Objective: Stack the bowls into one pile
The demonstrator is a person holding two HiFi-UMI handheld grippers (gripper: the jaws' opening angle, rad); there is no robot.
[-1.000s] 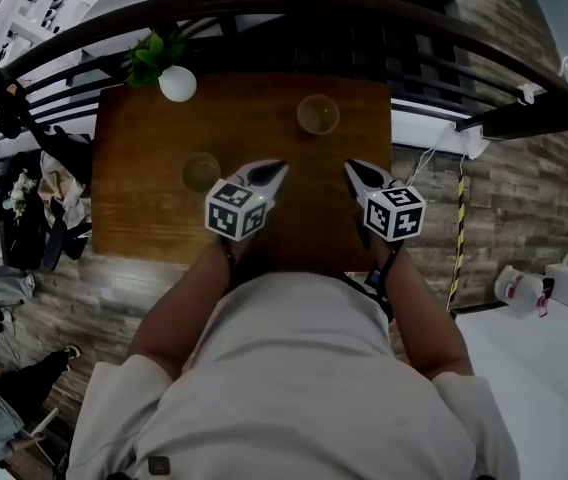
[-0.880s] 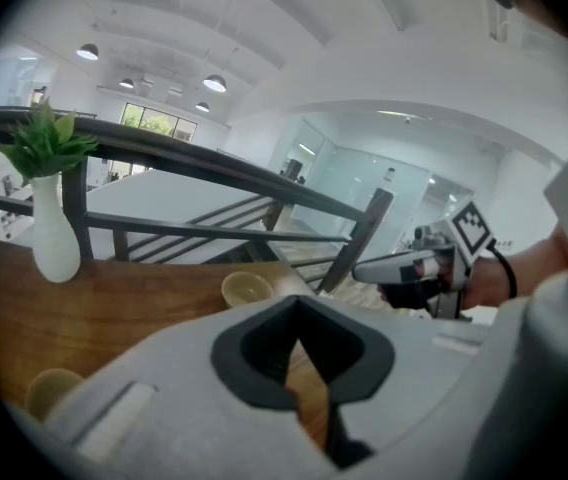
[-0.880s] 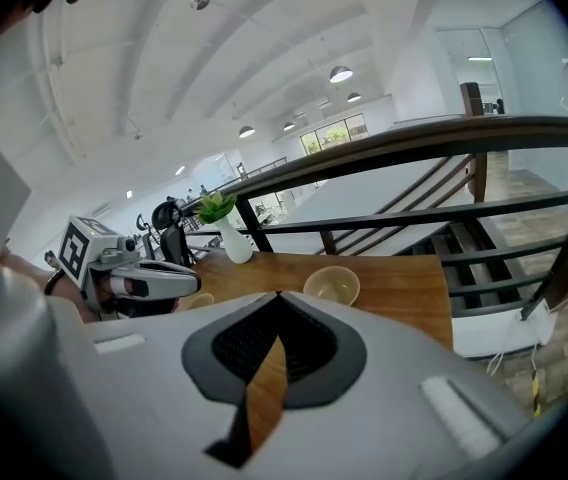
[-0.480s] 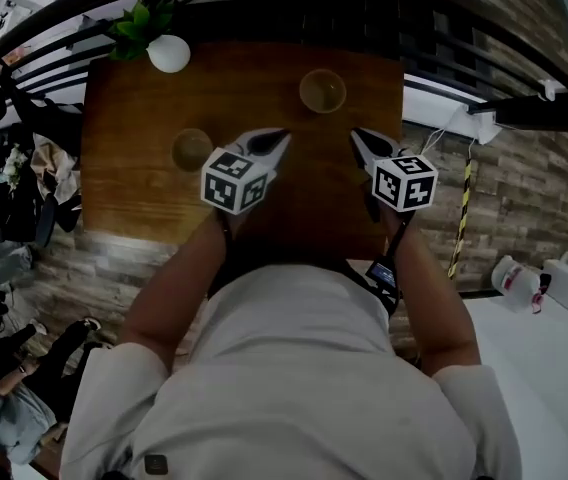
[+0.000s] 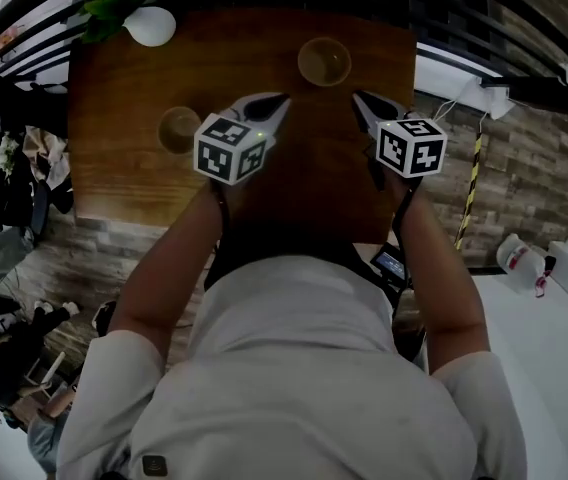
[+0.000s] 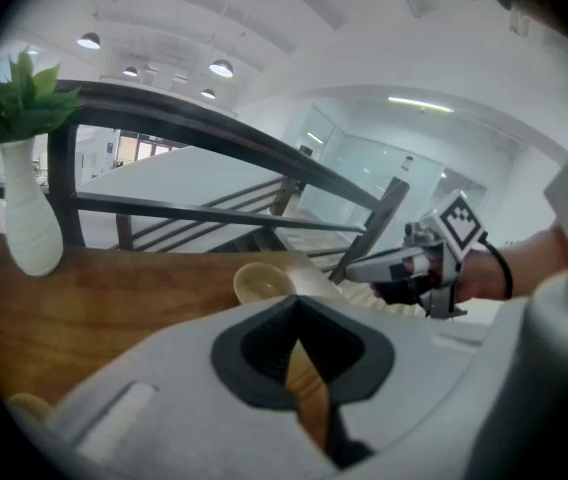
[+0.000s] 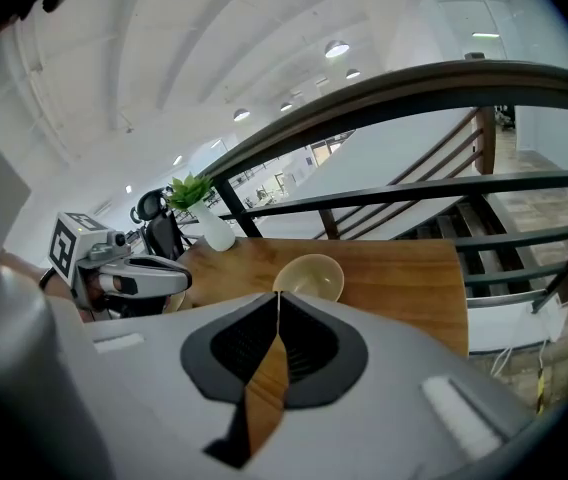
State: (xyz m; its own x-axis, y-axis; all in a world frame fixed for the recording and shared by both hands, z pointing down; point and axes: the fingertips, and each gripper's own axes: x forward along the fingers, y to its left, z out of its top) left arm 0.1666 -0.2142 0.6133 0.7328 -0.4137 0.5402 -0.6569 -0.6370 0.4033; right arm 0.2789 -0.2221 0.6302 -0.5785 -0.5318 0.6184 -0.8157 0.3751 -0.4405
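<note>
On the wooden table [image 5: 114, 178], the near bowl [image 5: 179, 128] sits left of my left gripper [image 5: 280, 99], whose jaws are pressed together on nothing. The far bowl [image 5: 324, 61] sits beyond both tips, well apart from the near one. My right gripper [image 5: 357, 97] hovers likewise closed and empty.

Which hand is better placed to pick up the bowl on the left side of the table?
Left. The left claw hangs right beside that bowl, shut and empty. The right claw is beyond the left one, closer to the other bowl.
</note>
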